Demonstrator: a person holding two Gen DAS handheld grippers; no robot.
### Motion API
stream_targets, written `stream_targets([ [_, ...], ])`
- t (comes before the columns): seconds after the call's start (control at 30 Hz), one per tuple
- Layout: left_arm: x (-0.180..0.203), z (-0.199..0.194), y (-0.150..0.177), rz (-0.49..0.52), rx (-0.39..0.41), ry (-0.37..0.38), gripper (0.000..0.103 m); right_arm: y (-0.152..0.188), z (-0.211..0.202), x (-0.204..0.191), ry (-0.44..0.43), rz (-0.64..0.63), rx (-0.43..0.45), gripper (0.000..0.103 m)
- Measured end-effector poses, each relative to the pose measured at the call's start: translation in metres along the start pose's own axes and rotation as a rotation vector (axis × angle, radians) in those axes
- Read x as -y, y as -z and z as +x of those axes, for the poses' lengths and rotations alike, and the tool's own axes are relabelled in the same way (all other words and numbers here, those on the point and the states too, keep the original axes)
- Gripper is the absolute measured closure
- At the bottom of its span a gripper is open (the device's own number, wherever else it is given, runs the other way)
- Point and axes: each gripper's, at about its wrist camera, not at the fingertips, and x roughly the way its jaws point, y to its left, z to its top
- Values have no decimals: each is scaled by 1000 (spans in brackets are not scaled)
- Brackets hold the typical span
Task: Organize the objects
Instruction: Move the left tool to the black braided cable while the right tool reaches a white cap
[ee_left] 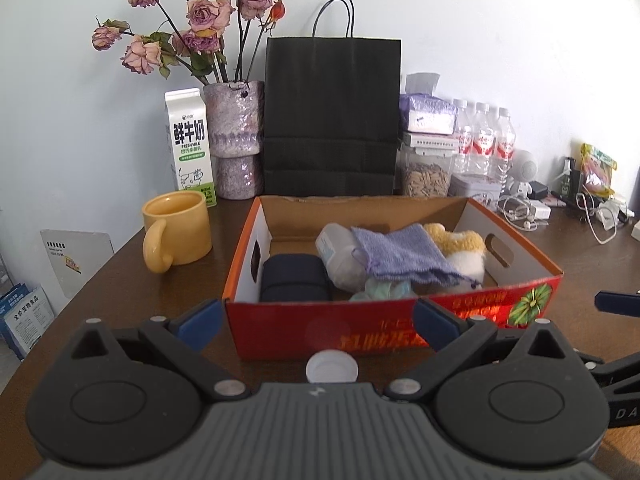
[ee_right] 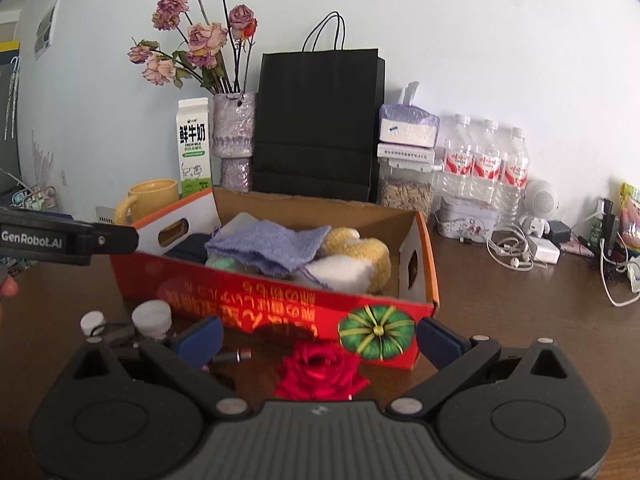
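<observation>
Only right wrist view shows red rose (ee_right: pixel 320 372) before box (ee_right: pixel 280 304).

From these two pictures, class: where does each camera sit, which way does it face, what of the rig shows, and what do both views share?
Left wrist: sits on the left tool, open, facing the red box head-on; the right tool's edge shows.
Right wrist: sits on the right tool, open, facing the box's right corner above a red rose; the left tool's arm shows.
Shared: box, black bag, yellow mug.
</observation>
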Motion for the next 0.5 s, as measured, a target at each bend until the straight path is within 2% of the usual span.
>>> stream_targets([
  [0.5, 4, -20, 39, 19, -79, 15, 0, 50, -31, 34, 55, 16, -86, 0],
])
